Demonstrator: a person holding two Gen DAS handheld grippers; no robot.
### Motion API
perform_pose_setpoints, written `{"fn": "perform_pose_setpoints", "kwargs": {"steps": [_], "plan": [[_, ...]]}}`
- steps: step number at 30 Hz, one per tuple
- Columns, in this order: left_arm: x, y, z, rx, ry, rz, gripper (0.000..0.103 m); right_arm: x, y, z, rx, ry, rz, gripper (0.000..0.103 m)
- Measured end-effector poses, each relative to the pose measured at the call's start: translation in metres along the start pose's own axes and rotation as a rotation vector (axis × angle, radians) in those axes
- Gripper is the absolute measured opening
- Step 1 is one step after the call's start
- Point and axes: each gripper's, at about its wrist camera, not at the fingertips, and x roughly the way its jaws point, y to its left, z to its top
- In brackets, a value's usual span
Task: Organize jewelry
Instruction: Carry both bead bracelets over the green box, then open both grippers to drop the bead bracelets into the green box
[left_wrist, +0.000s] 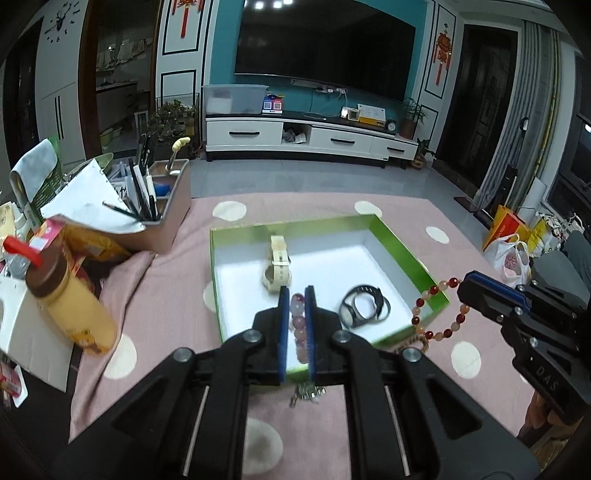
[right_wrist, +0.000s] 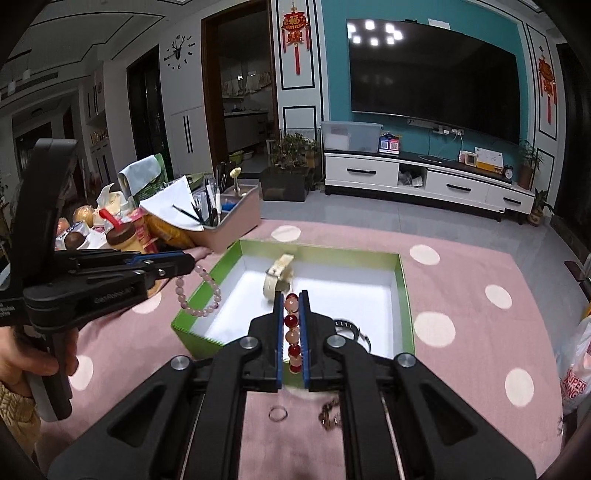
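Observation:
A green box (left_wrist: 402, 247) with a white inside sits on the pink dotted cloth; it also shows in the right wrist view (right_wrist: 405, 295). In it lie a cream watch (left_wrist: 277, 271) and a black watch (left_wrist: 364, 306). My left gripper (left_wrist: 297, 295) is shut on a pale pink bead bracelet (left_wrist: 300, 325) above the box's near edge; the bracelet hangs from it in the right wrist view (right_wrist: 201, 295). My right gripper (right_wrist: 290, 299) is shut on a red and peach bead bracelet (right_wrist: 291, 332), which hangs over the box's right corner (left_wrist: 439, 314).
A ring (right_wrist: 277, 412) and a brown chain piece (right_wrist: 330, 410) lie on the cloth near the box's front. A small metal trinket (left_wrist: 306, 393) lies below the left gripper. A pen caddy (left_wrist: 166, 206), snack packs and a bottle (left_wrist: 70, 295) crowd the left.

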Motion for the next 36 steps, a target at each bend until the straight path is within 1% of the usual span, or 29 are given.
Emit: {"fn": "perform_pose_setpoints", "kwargs": {"steps": [4,8,16,21,27,36], "plan": [[0.019,0.001,0.013,0.011,0.014,0.03,0.008,0.019,0.0,0.012,-0.004,0.015,0.009,0.007],[0.042,0.006,0.016,0.004,0.044,0.051,0.008,0.043,0.0,0.014,-0.005,0.05,0.015,0.007],[0.082,0.016,0.014,0.004,0.106,0.094,0.008,0.095,-0.003,0.005,0.017,0.143,0.029,0.007],[0.106,0.02,0.006,0.005,0.158,0.102,0.008,0.12,-0.005,-0.005,0.038,0.2,0.045,0.007],[0.123,0.024,-0.004,0.013,0.2,0.113,0.008,0.144,-0.006,-0.016,0.045,0.258,0.037,0.007],[0.13,0.025,-0.01,0.022,0.214,0.133,0.008,0.155,-0.012,-0.024,0.05,0.297,0.018,0.007]]}}
